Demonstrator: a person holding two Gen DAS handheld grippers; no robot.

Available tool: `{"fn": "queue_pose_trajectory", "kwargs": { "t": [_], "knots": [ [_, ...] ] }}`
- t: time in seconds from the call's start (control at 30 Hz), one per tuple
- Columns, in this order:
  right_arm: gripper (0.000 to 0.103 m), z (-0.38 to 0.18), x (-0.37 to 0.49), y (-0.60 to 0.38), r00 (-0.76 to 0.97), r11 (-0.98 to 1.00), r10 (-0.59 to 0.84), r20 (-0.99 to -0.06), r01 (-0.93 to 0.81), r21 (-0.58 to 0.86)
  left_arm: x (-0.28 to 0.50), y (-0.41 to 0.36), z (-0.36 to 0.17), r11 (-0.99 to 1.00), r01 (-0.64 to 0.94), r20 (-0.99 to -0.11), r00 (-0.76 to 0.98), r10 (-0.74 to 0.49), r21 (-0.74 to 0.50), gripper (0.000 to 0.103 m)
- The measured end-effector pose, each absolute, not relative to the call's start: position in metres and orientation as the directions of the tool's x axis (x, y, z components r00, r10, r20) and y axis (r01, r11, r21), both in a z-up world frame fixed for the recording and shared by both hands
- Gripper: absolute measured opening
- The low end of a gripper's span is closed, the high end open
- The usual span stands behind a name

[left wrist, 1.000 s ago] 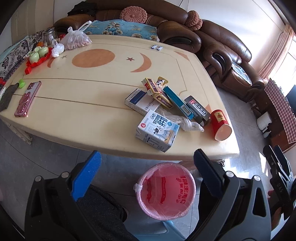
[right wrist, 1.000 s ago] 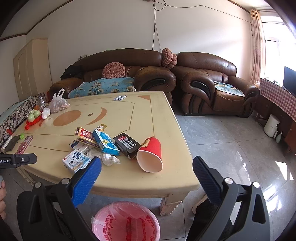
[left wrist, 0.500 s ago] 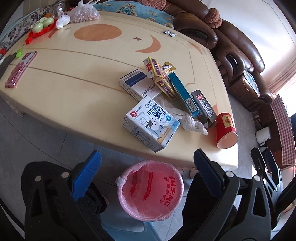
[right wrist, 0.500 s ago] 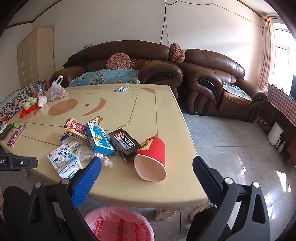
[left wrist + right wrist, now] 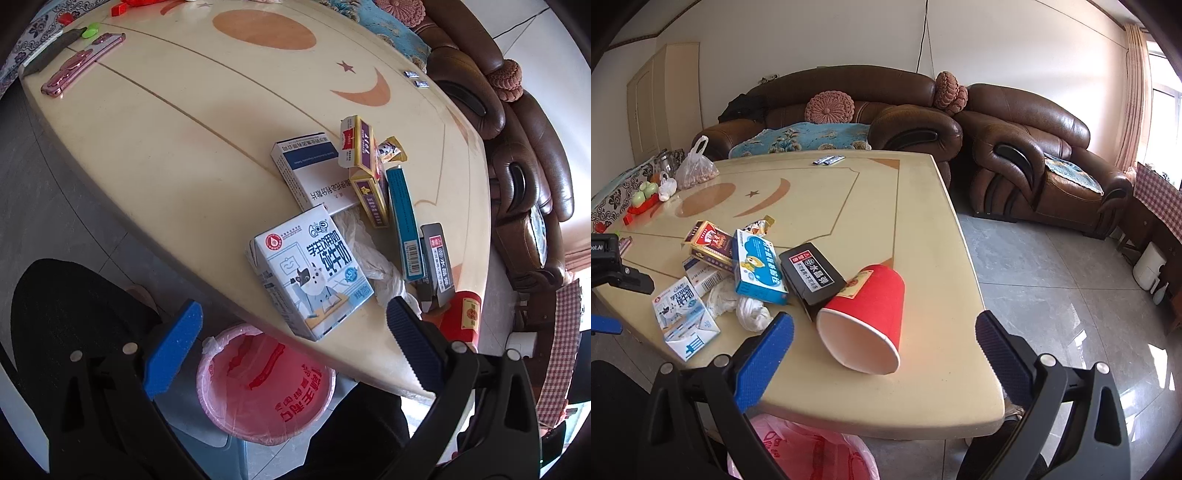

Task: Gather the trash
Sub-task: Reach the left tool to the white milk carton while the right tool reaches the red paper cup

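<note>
Trash lies in a heap near the front edge of the cream table (image 5: 147,155): a white milk carton (image 5: 314,277), crumpled white plastic (image 5: 373,258), a white-blue box (image 5: 306,173), a yellow box (image 5: 365,173), a teal box (image 5: 404,221), a black box (image 5: 812,275) and a red paper cup (image 5: 866,317) on its side. A pink-lined bin (image 5: 266,384) stands on the floor under the table edge. My left gripper (image 5: 291,343) is open and empty, just in front of the milk carton. My right gripper (image 5: 882,354) is open and empty, close in front of the cup's mouth.
A pink phone (image 5: 81,62), a bag of nuts (image 5: 696,171) and a red fruit tray (image 5: 642,203) lie at the table's far side. Brown leather sofas (image 5: 1027,147) stand behind and to the right. Grey tiled floor (image 5: 1071,295) lies to the right.
Both grippers have moved forward and lower toward the table. The left has closed in on the milk carton, the right on the red cup. Nothing has been taken hold of.
</note>
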State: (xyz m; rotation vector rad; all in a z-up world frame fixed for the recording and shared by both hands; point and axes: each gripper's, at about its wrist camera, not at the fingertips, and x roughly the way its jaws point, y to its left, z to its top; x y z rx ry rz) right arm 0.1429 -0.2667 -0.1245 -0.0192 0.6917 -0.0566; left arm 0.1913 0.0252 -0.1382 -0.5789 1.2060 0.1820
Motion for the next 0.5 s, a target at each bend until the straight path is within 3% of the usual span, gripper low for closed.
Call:
{"fn": "queue_pose_trajectory", "kwargs": {
  "t": [0.5],
  "knots": [
    [0.097, -0.158, 0.168, -0.277, 0.754, 0.985, -0.065, -0.654, -0.058, -0.165, 0.22, 0.013, -0.154, 0.796, -0.542, -0.944, 0.311, -0.108, -0.27, 0.098]
  ]
}}
